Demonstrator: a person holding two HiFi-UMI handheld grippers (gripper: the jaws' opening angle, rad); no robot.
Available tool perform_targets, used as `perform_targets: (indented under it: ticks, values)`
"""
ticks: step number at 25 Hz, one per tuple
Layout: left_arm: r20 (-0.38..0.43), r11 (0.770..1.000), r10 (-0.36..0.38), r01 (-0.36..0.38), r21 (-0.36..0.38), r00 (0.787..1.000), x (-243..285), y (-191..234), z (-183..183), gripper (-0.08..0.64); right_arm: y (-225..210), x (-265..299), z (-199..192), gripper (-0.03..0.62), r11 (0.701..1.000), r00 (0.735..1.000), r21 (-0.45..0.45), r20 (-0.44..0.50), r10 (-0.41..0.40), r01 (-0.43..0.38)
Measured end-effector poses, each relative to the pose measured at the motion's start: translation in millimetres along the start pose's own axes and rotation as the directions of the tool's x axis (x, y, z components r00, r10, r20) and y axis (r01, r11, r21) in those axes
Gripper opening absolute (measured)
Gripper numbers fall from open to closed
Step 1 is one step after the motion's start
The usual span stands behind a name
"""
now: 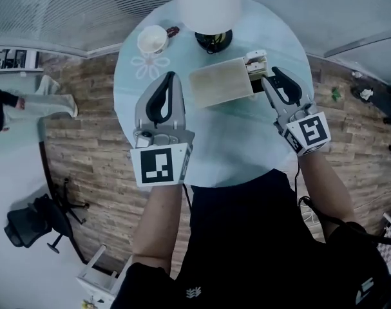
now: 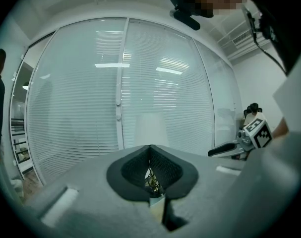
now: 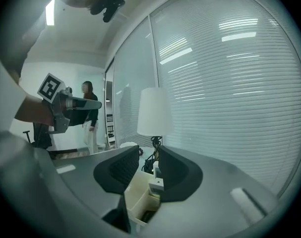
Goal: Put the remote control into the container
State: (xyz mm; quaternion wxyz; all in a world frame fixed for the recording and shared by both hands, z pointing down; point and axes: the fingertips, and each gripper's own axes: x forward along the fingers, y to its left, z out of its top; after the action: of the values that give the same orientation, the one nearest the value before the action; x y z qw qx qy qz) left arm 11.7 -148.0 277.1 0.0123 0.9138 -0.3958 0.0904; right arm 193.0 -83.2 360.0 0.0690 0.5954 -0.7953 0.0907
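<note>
Risk sits mostly at the right tool (image 1: 272, 80), whose jaws stand apart and press on nothing, with the cream container (image 1: 218, 82) just ahead of its tips and below them. The white piece that I take for the remote control (image 1: 256, 60) stands at the container's end nearest this tool, seemingly in the open end compartment and sticking up over the rim. If it only leans there, a brush from a jaw could tip it out onto the surface (image 1: 234, 147), or push the container toward the lamp (image 1: 208, 5) behind it. The left tool (image 1: 169, 81) is closed on nothing and hangs at the container's other side, so it does not steady the box. The head view gives the layout, with a cup (image 1: 152, 40) beyond the left tool. Only the right gripper view looks between the jaws into the compartments, where the white piece lies close beside one jaw; whether it touches I cannot tell. The left gripper view shows mainly window blinds (image 2: 115, 83).
</note>
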Motion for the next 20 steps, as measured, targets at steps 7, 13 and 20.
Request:
perform_targets:
  ticks: [7, 13, 20]
  values:
    - [0.073, 1.000, 0.001, -0.002, 0.002, 0.997, -30.5, -3.9, 38.6, 0.001, 8.0, -38.2, 47.0, 0.099, 0.999, 0.998, -0.002, 0.040, -0.054, 0.054]
    - [0.110, 1.000, -0.016, 0.015, 0.008, 0.994, -55.2, -13.2, 65.8, 0.002, 16.3, -69.0, 70.3, 0.066, 0.996, 0.995, 0.011, 0.044, -0.089, 0.089]
    - [0.075, 0.999, -0.033, 0.031, 0.021, 0.997, -85.1, -29.8, 63.4, 0.002, 10.5, -95.5, 82.5, 0.011, 0.987, 0.987, 0.065, 0.059, -0.151, 0.147]
